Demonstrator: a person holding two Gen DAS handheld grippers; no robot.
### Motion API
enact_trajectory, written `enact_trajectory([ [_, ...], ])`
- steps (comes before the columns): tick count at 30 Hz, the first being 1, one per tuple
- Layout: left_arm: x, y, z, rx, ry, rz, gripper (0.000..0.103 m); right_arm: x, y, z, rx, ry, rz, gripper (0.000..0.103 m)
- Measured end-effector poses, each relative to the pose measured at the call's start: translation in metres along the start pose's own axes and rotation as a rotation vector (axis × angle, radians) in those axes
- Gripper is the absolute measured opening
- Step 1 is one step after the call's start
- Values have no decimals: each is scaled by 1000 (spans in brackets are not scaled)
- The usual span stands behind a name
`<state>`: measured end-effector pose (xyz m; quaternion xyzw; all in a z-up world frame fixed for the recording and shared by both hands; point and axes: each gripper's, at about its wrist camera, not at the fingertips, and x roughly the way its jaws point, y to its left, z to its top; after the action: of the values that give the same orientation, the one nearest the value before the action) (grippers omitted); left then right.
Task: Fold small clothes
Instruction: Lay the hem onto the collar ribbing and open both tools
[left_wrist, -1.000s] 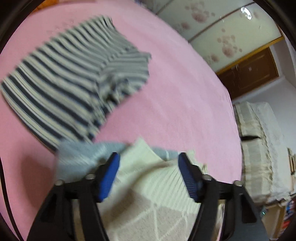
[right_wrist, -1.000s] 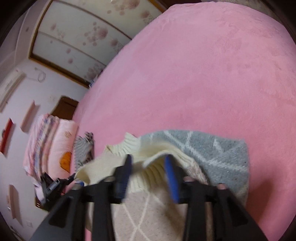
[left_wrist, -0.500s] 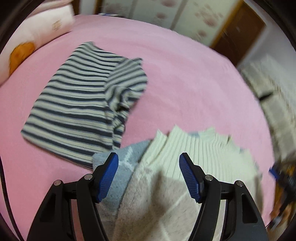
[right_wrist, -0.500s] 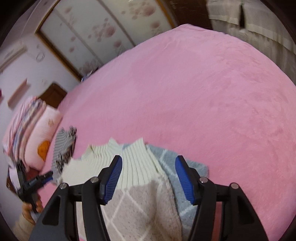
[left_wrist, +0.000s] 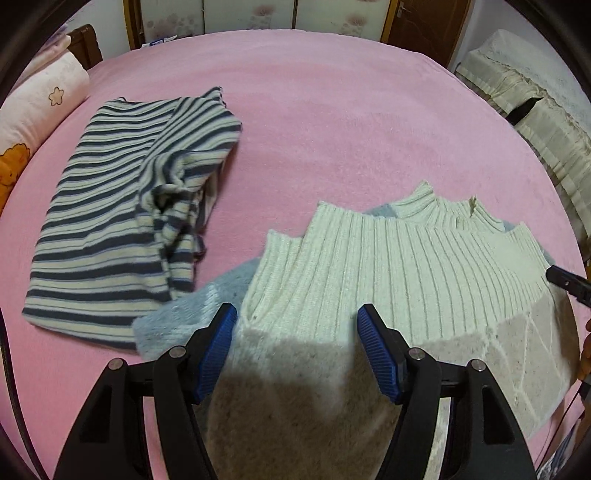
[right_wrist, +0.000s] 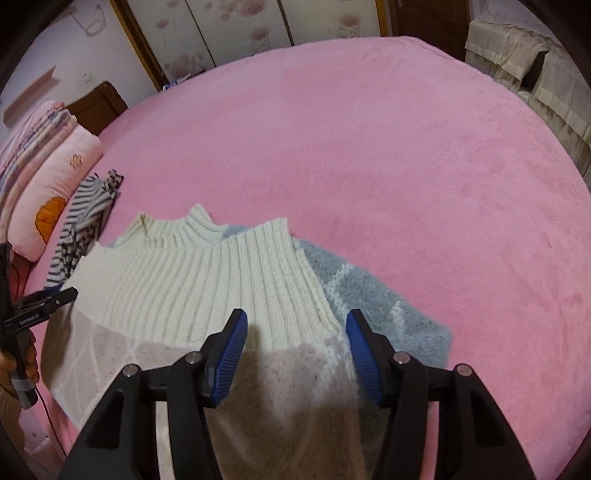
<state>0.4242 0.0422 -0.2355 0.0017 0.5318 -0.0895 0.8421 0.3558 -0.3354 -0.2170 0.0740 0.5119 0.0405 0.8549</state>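
A small knit sweater (left_wrist: 399, 266) lies on the pink bed, cream ribbed at the top, beige with white lines lower, grey-blue parts showing under it at its sides. It also shows in the right wrist view (right_wrist: 207, 288). My left gripper (left_wrist: 297, 332) is open above the sweater's left part, holding nothing. My right gripper (right_wrist: 293, 336) is open above its right part, holding nothing. The left gripper's body shows at the left edge of the right wrist view (right_wrist: 40, 306), and the right gripper's tip at the right edge of the left wrist view (left_wrist: 569, 282).
A folded navy-and-cream striped garment (left_wrist: 125, 206) lies left of the sweater, also seen in the right wrist view (right_wrist: 85, 218). Pink pillows (right_wrist: 48, 184) lie at the bed's left. A cream-covered sofa (left_wrist: 535, 122) stands at the right. The pink bed (right_wrist: 406, 166) stretches ahead.
Both grippers pulled back and steadied. The right gripper, which was closed on the sweater's ribbed edge, has opened and let it go. The sweater now lies flat.
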Motion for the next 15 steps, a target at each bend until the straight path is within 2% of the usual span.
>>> enact_trajectory([
  [1,2,-1,1,-4,2,-4,66,5,0,0,-6,11,-3,51],
  [2,3,-2,1,-6,2,-4,61,7,0,0,-12,19,0,49],
  [3,5,-4,1,-2,5,-7,55,9,0,0,-18,25,4,37],
  [4,6,-6,2,6,7,-1,37,12,1,0,-28,35,1,25],
  [5,7,-10,1,23,7,20,15,12,2,0,-39,35,-11,20],
  [6,8,-15,1,53,8,59,11,12,3,-1,-54,32,-22,11],
  [10,5,-34,-5,141,-50,205,6,2,10,-6,-110,-22,-113,7],
  [13,-3,-33,-6,116,-103,286,6,-10,2,-6,-59,-85,-147,7],
  [15,-7,-26,-5,71,-123,302,5,-18,-8,-6,-14,-121,-157,7],
])
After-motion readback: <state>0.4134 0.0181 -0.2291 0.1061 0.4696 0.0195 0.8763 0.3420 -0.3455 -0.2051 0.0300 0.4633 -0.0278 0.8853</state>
